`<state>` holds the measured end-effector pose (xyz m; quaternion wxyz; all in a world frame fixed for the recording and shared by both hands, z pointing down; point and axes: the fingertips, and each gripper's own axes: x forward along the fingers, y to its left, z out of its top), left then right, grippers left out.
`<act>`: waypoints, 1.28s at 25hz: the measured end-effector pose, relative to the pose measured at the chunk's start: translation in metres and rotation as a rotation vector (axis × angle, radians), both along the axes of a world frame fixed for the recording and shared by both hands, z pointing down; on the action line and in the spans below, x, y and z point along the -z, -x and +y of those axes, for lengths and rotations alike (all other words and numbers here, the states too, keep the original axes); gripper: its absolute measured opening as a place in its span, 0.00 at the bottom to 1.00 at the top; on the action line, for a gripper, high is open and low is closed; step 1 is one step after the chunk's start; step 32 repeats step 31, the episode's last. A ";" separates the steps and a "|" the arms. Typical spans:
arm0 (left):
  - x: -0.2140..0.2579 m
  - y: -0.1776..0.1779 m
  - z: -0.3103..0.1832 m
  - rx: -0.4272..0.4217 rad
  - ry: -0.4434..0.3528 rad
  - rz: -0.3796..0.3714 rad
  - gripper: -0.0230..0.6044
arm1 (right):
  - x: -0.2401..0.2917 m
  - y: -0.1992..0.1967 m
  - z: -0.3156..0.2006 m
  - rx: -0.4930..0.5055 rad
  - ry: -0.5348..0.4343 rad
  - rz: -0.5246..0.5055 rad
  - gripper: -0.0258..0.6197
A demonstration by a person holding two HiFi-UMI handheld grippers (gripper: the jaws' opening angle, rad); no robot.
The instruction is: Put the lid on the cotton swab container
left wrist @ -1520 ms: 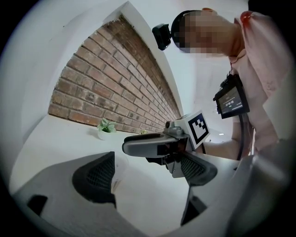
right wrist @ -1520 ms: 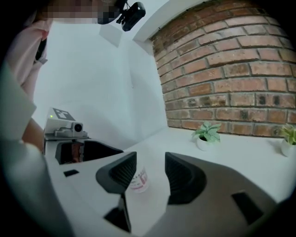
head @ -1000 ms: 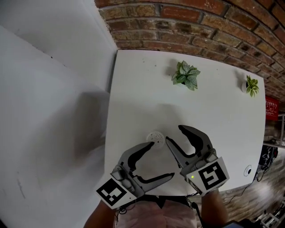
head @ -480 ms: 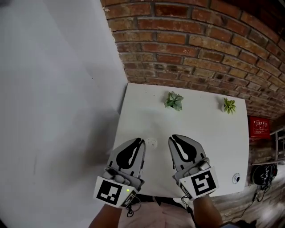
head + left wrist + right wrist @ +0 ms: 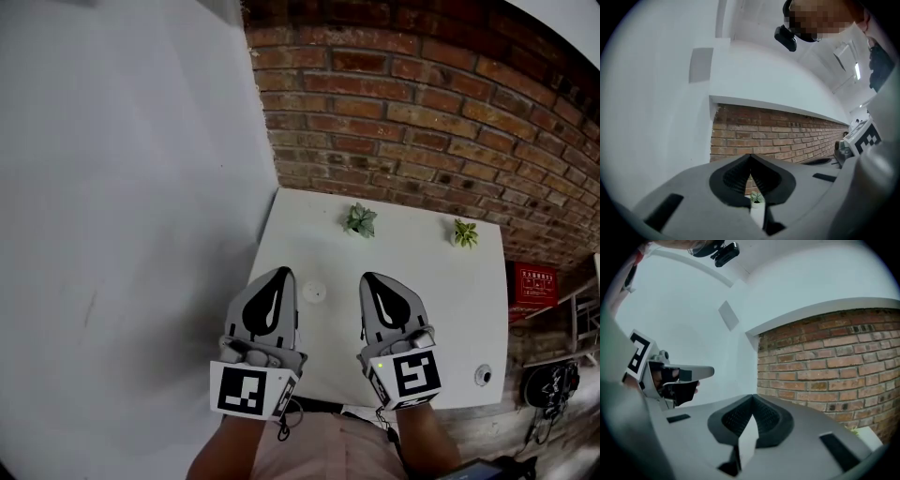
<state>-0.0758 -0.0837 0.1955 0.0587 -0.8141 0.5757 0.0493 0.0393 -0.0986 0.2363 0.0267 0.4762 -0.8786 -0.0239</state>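
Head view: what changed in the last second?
Left hand-held gripper and right hand-held gripper both went from jaws wide apart to shut, on nothing, and swung parallel, tips toward the brick wall. Nothing picked up or released. Unchanged: the small round white piece on the table between them, and the two plants at the far edge.

both grippers, left (image 5: 273, 284) and right (image 5: 378, 289), held side by side, jaws closed and empty.

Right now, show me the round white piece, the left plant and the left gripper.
round white piece (image 5: 315, 292), head view, its top.
left plant (image 5: 359, 220), head view, its leaves.
left gripper (image 5: 282, 273), head view, its shut tips.
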 end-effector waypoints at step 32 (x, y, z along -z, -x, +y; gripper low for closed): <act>0.001 -0.006 0.005 0.013 -0.007 -0.021 0.03 | 0.005 -0.005 0.010 -0.028 -0.040 0.015 0.04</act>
